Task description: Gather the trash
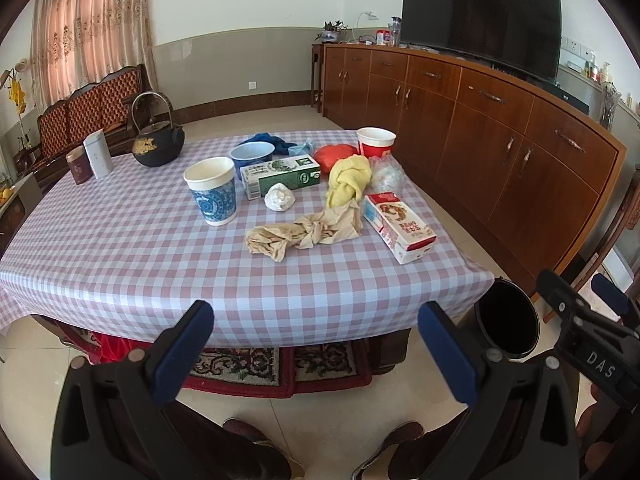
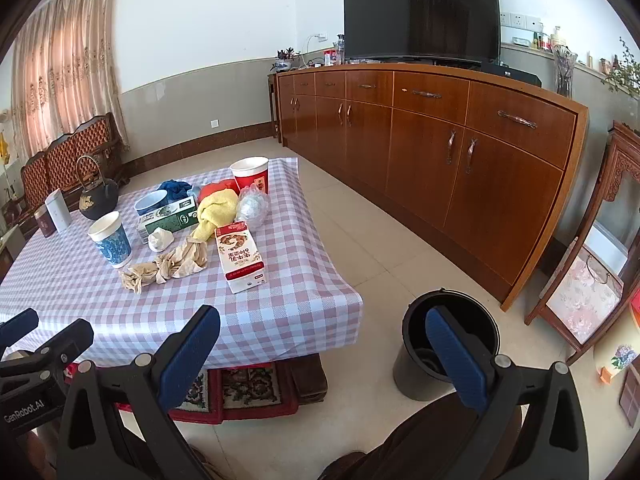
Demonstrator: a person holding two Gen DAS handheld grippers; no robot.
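Note:
On the checked tablecloth (image 1: pixel 120 264) lie a crumpled white paper ball (image 1: pixel 279 197), a knotted beige rag (image 1: pixel 304 232), a red-and-white milk carton (image 1: pixel 398 226), a green box (image 1: pixel 280 176), a blue paper cup (image 1: pixel 212 190), a red cup (image 1: pixel 376 142) and a clear plastic wad (image 1: pixel 386 176). A black bin (image 2: pixel 448 340) stands on the floor right of the table. My left gripper (image 1: pixel 316 348) hangs open before the table's front edge, holding nothing. My right gripper (image 2: pixel 324 348) is open too, between the table corner and the bin.
A black kettle (image 1: pixel 158 140), two tins (image 1: pixel 92 160), a blue bowl (image 1: pixel 252 154) and yellow (image 1: pixel 348 180), red and blue cloths sit further back. A long wooden sideboard (image 2: pixel 460 152) with a TV runs along the right. A patterned rug (image 1: pixel 256 368) lies under the table.

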